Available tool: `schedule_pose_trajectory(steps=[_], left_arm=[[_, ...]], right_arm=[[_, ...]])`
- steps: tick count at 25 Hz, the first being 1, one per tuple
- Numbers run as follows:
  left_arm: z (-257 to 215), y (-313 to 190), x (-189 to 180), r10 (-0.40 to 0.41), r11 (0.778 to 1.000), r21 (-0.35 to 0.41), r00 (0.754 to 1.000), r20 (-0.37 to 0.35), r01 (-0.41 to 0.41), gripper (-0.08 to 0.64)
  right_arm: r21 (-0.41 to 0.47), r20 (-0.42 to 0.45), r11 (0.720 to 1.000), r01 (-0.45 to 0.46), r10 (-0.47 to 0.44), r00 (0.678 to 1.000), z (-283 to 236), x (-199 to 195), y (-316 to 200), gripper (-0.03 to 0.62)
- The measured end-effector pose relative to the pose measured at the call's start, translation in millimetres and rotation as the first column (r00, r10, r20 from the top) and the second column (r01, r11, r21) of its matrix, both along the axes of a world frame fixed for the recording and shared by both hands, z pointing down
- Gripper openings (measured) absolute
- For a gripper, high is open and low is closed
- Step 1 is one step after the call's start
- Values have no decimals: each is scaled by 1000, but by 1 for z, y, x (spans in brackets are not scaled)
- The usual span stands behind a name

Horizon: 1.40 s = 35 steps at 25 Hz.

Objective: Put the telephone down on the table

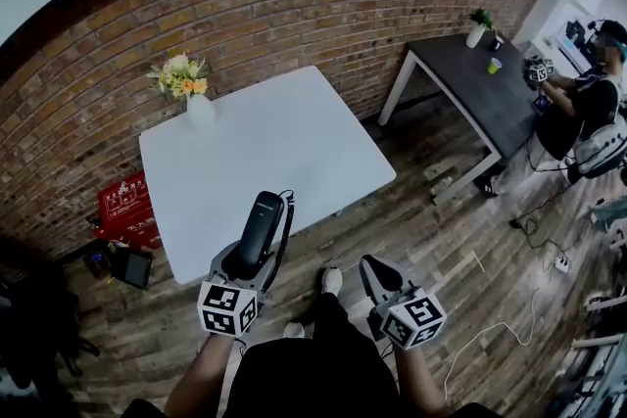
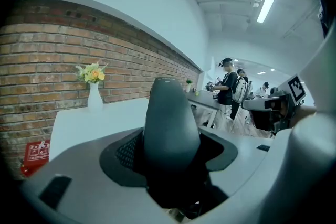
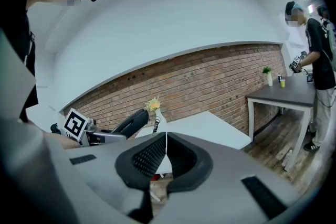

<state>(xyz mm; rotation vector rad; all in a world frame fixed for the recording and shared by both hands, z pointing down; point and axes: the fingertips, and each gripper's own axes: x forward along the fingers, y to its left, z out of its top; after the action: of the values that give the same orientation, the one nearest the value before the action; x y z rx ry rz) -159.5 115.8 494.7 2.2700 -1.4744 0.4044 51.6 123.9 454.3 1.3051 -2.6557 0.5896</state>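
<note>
Red-brown brick wall runs along the far side of the room, above a floor of worn wooden planks, and a white square table stands against it in the middle of the head view. A slim white vase with yellow and white flowers stands at the table's far left corner, and the rest of the top is bare. On the floor to the left of the table lies a red box with white print. At the far right stands a dark grey table with white legs, carrying a small potted plant and a green cup, and a person in dark clothes stands at its right end. The left gripper is clamped on a black telephone handset, its dark pads pressed on the handset's lower part on both sides in the left gripper view. The handset points up and away towards the far wall, held in the air over the table's near edge and not resting on it, with a black coiled cord hanging down its right side. The right gripper is near the person's right knee, well apart from the table, with its jaws pressed together and nothing between them
</note>
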Motion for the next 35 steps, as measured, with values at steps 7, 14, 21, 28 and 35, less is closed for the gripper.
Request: schedule_pose_trajectory(steps=[7,14,21,28,35], left_arm=[[-2,-66,16,-38,999,-3,999,5,38,278],[-6,-128,32,-82,997,-8,996,23,82,278],[-6,-190,58,-120,993,-5,992,27,121,278],[-2,-228,73,-145,989,-10,989,28,145,278],[3,-250,80,-137,990,-18,989,45,138,278]], right_arm=[[-7,4,999,48,-48,999,0,13,-78,23],[-9,15,992,126,-126,992,-1,23,-156,23],[-24,30,984,177,-176,984,6,41,-225,23],[-26,12,977,213,-212,977,15,55,-269,23],[-46,41,976,211,-209,977,19,64,-284,23]])
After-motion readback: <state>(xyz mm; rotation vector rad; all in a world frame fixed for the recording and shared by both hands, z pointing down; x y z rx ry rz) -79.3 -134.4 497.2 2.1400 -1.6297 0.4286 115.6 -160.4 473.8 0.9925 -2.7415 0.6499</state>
